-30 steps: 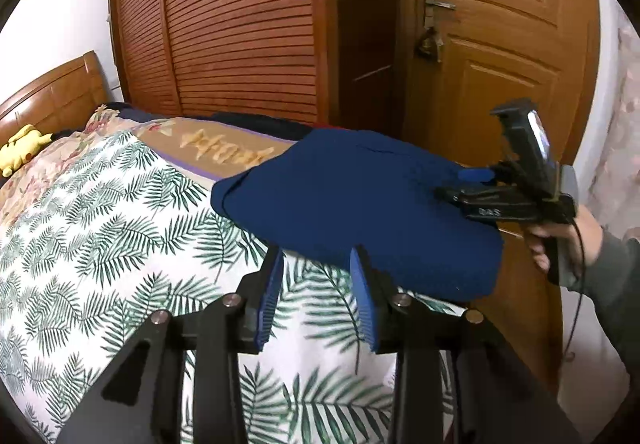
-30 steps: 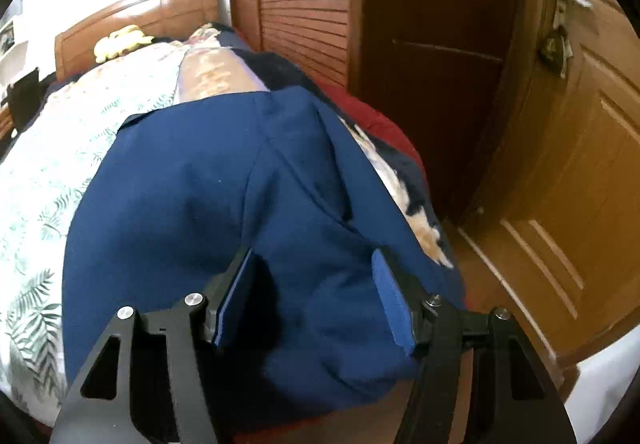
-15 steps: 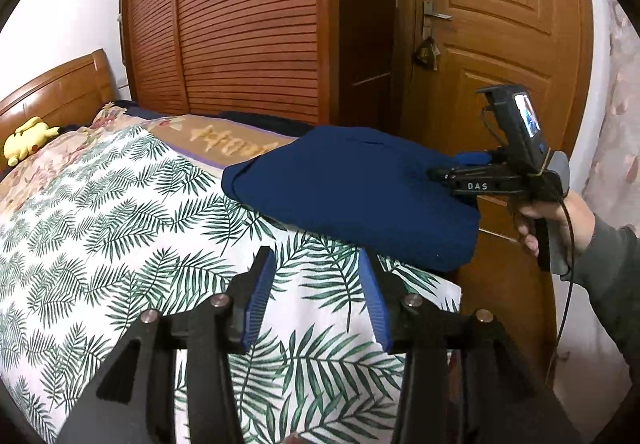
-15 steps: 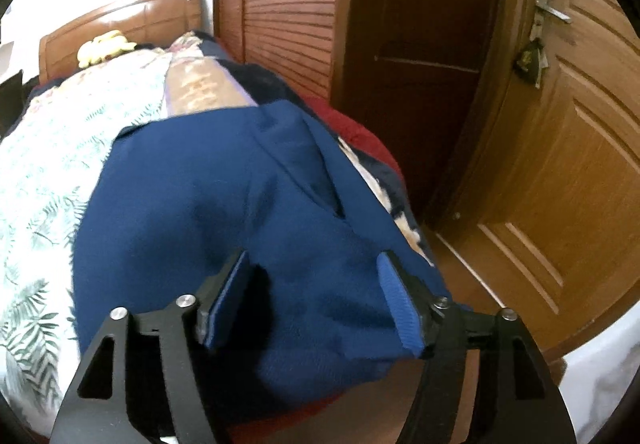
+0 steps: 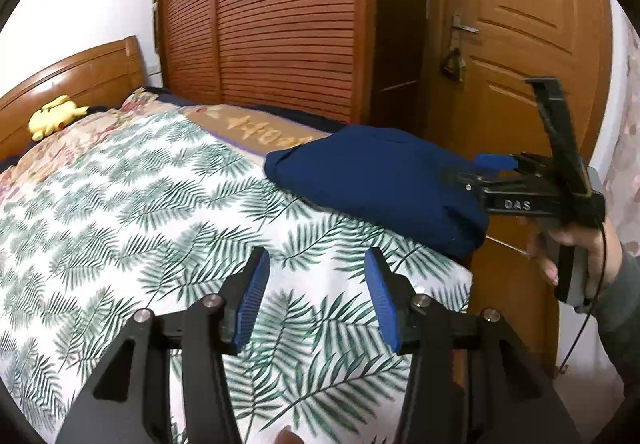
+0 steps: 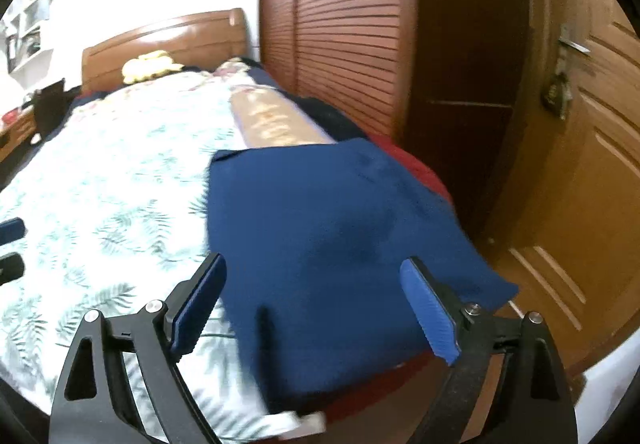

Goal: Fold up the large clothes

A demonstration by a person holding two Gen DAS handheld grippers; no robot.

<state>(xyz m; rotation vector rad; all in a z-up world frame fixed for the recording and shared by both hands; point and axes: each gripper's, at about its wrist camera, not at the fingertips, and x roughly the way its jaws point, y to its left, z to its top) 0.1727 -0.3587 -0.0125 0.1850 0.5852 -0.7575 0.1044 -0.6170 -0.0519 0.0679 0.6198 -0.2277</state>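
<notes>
A folded navy blue garment (image 5: 376,180) lies on the far right corner of the bed, by the foot edge; it fills the middle of the right wrist view (image 6: 328,236). My left gripper (image 5: 316,296) is open and empty above the leaf-print bedspread, short of the garment. My right gripper (image 6: 316,300) is open and empty, its jaws spread just above the garment's near end. It shows from the side in the left wrist view (image 5: 496,164), held in a hand at the garment's right end.
The bed has a leaf-print cover (image 5: 120,212) and a wooden headboard (image 5: 80,72) with a yellow plush toy (image 5: 56,116). A slatted wardrobe (image 5: 280,24) and a wooden door (image 5: 520,44) stand close beyond the bed's far side. A tan pillow (image 5: 260,128) lies behind the garment.
Both grippers have drawn back from the garment and lifted. The left gripper has opened wider. The right gripper's view has swung left, showing more of the bed.
</notes>
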